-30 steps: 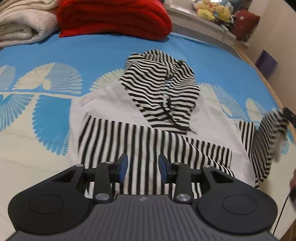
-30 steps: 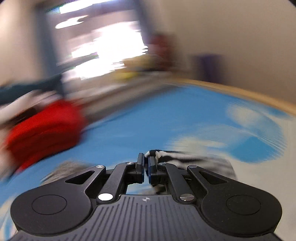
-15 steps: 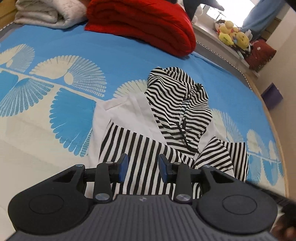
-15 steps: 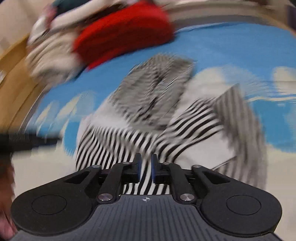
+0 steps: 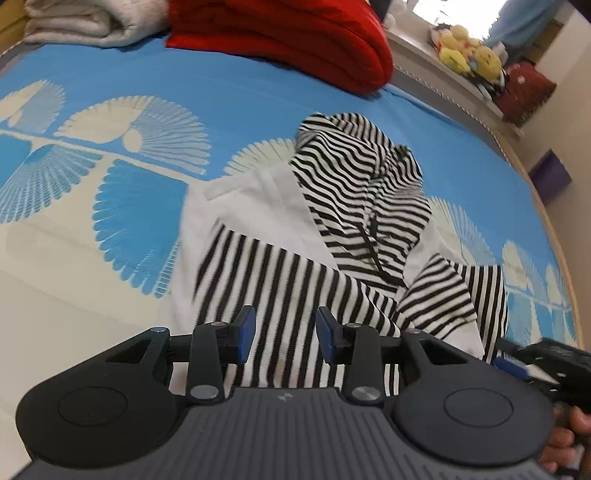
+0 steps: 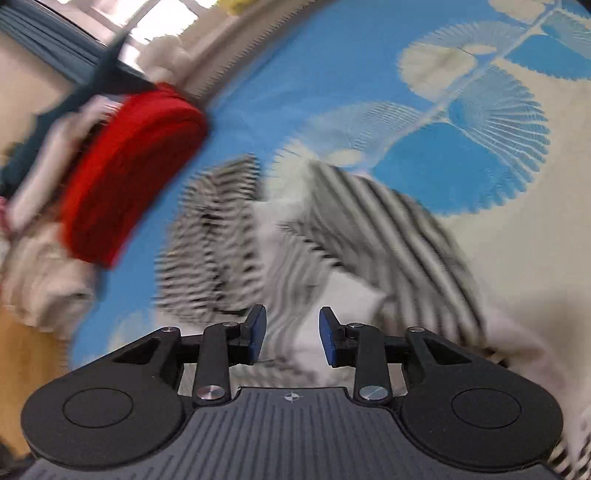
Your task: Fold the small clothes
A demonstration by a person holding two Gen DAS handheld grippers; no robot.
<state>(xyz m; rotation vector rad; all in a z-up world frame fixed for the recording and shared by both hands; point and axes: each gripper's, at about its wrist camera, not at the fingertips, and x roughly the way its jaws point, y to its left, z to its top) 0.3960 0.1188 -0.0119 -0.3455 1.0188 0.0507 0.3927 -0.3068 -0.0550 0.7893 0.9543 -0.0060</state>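
Small black-and-white striped hoodie (image 5: 354, 236) spread on the bed (image 5: 110, 229), filling the centre of the left wrist frame. Striped hood at the top of the garment, white body panels on either side of it, a dark drawstring running down the middle. One striped sleeve folded across the lower body, stripes running up and down; second striped sleeve (image 5: 439, 299) folded in from the right of the frame, its end lying over the body just beside the hood's lower point.

Left gripper (image 5: 286, 338) low in the frame, above the folded sleeve; fingers (image 5: 245, 334) partly apart, blue pads bare, nothing between them, no cloth pinched. Right gripper (image 6: 292, 336) in its own blurred frame above the garment's lower part; fingers parted about as far, just been opening, nothing caught between the blue pads. In the left wrist frame, right gripper's dark body at the lower right edge, a hand (image 5: 565, 443) below it.

Red folded blanket (image 5: 288, 40) at the top centre, beyond the hoodie and well apart from it; pale folded blanket (image 5: 85, 22) at the upper left. Yellow plush toys (image 5: 469, 55) on a ledge at the upper right.
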